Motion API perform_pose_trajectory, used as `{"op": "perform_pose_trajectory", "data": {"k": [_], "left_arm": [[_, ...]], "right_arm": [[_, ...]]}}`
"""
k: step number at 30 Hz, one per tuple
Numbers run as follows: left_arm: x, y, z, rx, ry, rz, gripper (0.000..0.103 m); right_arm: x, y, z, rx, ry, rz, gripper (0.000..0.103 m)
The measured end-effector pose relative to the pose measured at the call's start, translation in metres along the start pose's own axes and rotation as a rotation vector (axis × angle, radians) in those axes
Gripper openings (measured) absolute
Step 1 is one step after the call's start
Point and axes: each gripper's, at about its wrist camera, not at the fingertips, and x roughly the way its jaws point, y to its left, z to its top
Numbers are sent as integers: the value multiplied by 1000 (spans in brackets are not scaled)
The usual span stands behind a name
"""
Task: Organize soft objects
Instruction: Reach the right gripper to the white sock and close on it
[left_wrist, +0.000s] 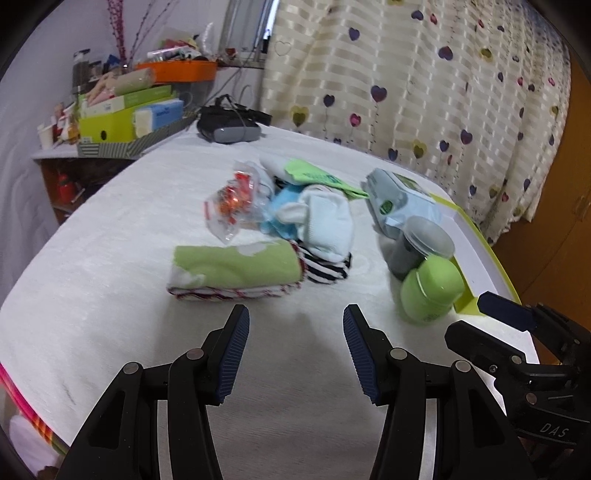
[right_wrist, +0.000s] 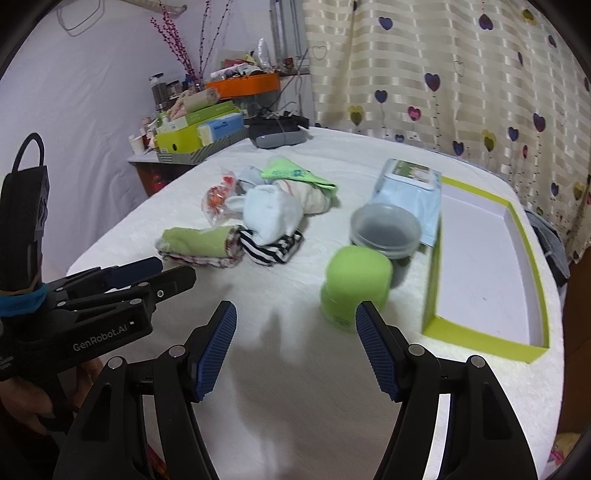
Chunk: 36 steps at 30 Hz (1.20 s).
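Left gripper (left_wrist: 296, 332) and right gripper (right_wrist: 296, 330): jaws wide apart, nothing between them, both above the white bed cover (left_wrist: 110, 295). Soft pile (left_wrist: 295, 218) and folded green cloth (left_wrist: 236, 269) at frame centre; green-rimmed box (right_wrist: 484, 266) right, empty.

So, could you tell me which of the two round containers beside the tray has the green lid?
The nearer jar, closest to the right gripper; the grey container behind it has a translucent grey lid.
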Motion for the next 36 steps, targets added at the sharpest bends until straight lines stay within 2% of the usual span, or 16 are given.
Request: {"op": "perform_pose_trajectory", "data": {"k": [5, 8, 17, 29, 31, 32, 33, 36], "left_arm": [[4, 21, 6, -41, 2, 18, 53], [8, 34, 9, -79, 10, 2, 53], [15, 58, 14, -114, 4, 24, 53], [31, 92, 21, -176, 18, 26, 59], [34, 93, 25, -170, 16, 17, 59], [35, 93, 27, -165, 15, 16, 59], [37, 93, 29, -161, 13, 14, 59], [40, 93, 36, -149, 8, -5, 59]], "right_arm": [[12, 9, 10, -19, 3, 16, 68], [20, 13, 17, -27, 5, 10, 68], [52, 24, 47, -50, 10, 13, 68], [123, 24, 74, -28, 126, -34, 68], [130, 22, 75, -25, 137, -28, 62], [132, 22, 75, -27, 140, -28, 49], [133, 22, 75, -27, 141, -24, 42], [132, 24, 75, -35, 132, -22, 33]]}}
